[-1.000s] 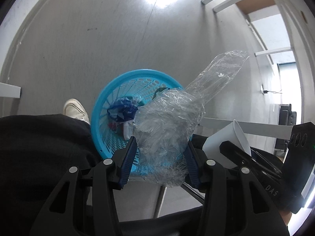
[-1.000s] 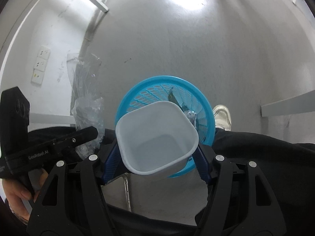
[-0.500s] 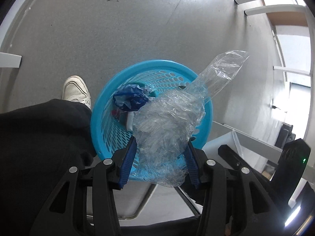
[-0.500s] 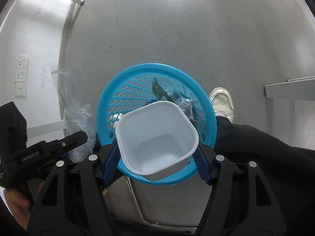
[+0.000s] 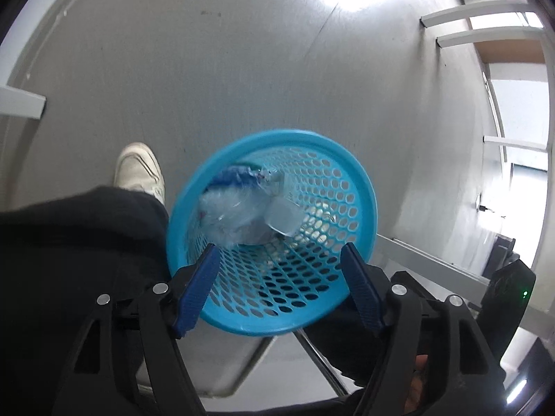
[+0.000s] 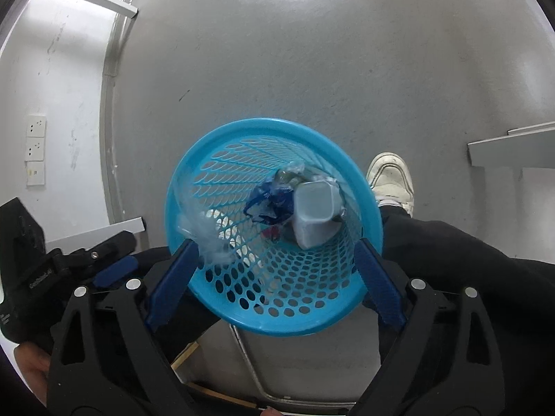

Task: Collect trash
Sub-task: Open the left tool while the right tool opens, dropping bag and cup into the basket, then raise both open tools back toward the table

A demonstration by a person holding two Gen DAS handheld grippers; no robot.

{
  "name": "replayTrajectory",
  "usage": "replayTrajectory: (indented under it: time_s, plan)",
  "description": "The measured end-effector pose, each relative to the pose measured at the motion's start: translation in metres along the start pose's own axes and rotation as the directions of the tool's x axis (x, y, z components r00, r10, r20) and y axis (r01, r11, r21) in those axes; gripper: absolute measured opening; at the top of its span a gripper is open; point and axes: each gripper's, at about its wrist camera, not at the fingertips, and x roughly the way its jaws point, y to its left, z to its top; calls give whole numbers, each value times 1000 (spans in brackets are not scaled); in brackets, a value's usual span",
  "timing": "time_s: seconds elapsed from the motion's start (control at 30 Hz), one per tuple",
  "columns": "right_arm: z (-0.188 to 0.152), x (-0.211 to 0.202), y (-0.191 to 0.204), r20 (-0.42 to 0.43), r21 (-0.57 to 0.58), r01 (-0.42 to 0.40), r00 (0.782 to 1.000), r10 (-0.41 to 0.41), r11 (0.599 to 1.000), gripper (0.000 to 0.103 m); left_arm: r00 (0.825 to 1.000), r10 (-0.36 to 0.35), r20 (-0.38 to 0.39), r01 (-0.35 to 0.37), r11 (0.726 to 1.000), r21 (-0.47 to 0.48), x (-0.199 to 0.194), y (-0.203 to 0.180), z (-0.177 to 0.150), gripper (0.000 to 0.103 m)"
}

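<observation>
Left gripper [image 5: 279,286] is hanging over the blue mesh wastebasket [image 5: 360,180] with both blue-padded fingers [image 5: 196,291] spread wide, nothing between them. Right gripper [image 6: 275,286] is doing the same from the other side: fingers [image 6: 380,284] wide apart, carrying nothing. Both are pointing straight down into the basket mouth.

Trash is sitting inside the wastebasket:
- crumpled clear plastic wrap [image 5: 230,213] is lying against the inner wall on the person's leg side in the left view; in the right view it is showing as a blurred clear wad [image 6: 208,242] at the rim near the left finger pad. Blur is making its exact resting spot hard to call.
- white plastic tub [image 6: 314,215] is lying tilted on its side, mouth facing up toward the camera, leaning on the basket wall.
- blue crumpled wrapper [image 6: 269,201] is sitting just beside the tub, touching it.
- a small red scrap [image 6: 272,232] is showing under the wrapper; can't tell what it is.

Basket is standing upright on the grey floor [image 6: 312,69]. A white sneaker [image 6: 392,180] is planted just beside the rim, black trouser leg [image 5: 69,260] running up from it. The other gripper's black body [image 6: 41,267] is showing at the left edge of the right view.
</observation>
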Motion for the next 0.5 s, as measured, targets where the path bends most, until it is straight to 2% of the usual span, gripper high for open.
replayTrajectory:
  time_s: [0.17,0.37,0.5]
  plan:
    - [-2,-8,5,31,-37,33,999,-32,999,87,997,61,45,-64,996,69,-6,-13,-2,69]
    - [-11,-25,14,90,-91,72,994,-64,993,87,991,94,94,-105,987,123,-17,-22,-7,69]
    - [-20,-43,22,143,-128,99,986,-80,987,87,981,140,133,-162,973,166,-24,-28,-16,68]
